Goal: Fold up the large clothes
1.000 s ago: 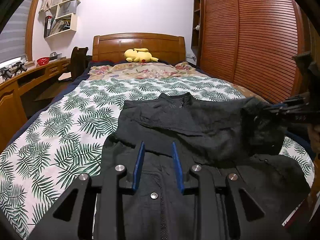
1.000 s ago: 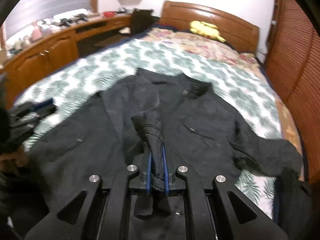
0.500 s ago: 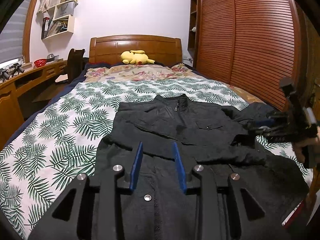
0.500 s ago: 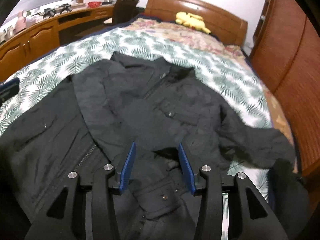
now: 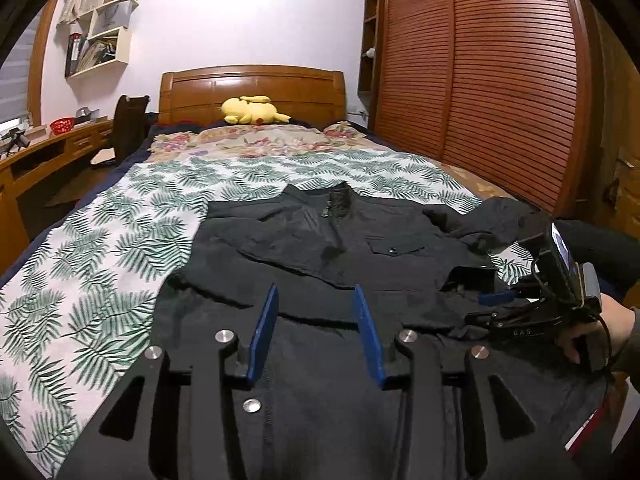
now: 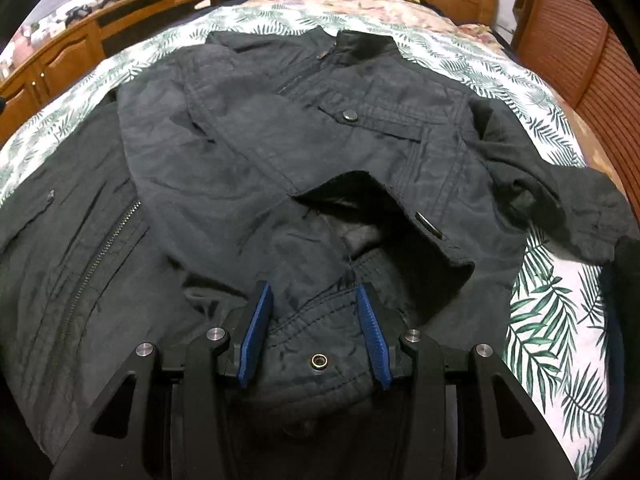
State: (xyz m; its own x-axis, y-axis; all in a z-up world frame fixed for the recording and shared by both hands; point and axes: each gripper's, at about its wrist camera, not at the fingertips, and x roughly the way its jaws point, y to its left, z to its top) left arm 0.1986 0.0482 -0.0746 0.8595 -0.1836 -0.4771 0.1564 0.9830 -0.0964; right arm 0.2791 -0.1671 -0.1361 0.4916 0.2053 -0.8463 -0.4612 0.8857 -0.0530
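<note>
Bedroom with a wooden headboard (image 5: 252,88), slatted wardrobe doors (image 5: 492,80) and a yellow plush toy (image 5: 253,110) at the pillows: a dark jacket (image 6: 304,128) lies front-up on the bed's fern-print cover (image 5: 100,248), collar toward the headboard, as a person works it with a hand-held gripper in each hand. One sleeve is already laid across the chest, its cuff ending near the lower front; the other sleeve (image 6: 560,196) sprawls out to the side over the cover, bunched and unfolded. The right gripper (image 6: 316,336), held in the person's hand (image 5: 600,332), sits low over the folded sleeve's cuff with its blue pads apart after just opening; the cuff, with its snap, lies between the pads, but they do not appear to press on it, so the sleeve looks released. The left gripper (image 5: 316,332) hovers above the jacket's lower front, its jaws also apart and just widening, nothing held between them. By this reading the fold is at an early stage: one sleeve in, the second sleeve yet to be brought across, and the body still to be doubled up from the hem. A bulge of lining showing beneath the folded sleeve suggests some smoothing may be needed first.
</note>
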